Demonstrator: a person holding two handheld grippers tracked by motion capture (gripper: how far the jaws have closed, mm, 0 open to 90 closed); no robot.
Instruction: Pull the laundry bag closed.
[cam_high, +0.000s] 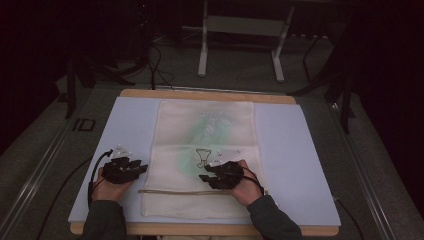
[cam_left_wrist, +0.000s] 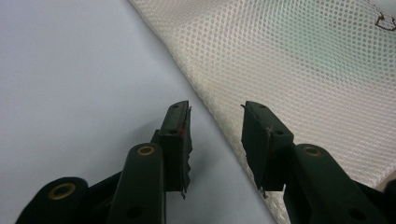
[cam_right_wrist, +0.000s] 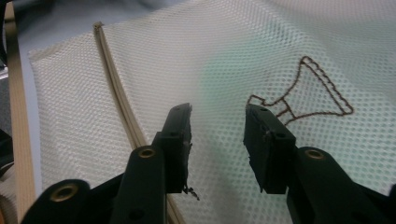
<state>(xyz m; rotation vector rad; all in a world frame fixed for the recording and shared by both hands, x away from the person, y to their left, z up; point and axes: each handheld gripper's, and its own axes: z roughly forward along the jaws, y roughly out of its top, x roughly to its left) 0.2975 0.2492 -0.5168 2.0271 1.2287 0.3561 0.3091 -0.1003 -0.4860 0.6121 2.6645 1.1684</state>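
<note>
My left gripper sits in the lower left of the high view, over the pale blue mat just beside the left edge of the mesh bag. Its jaws stand apart with nothing between them; in the left gripper view the bag's edge runs diagonally from top centre down under the right jaw, and bare mat takes up the left half.

My right gripper is at lower centre of the high view, over the bag's near half. Its jaws are also spread and empty. In the right gripper view they hang above the mesh, with the brown stitched outline to the right of the right jaw and the beige zipper running down the frame past the left jaw.

The bag lies flat in the middle of the mat, a green tint showing through it. The mat rests on a wooden table. Beyond, at the top of the high view, a white frame stands on the grey floor, with black cables at upper left.
</note>
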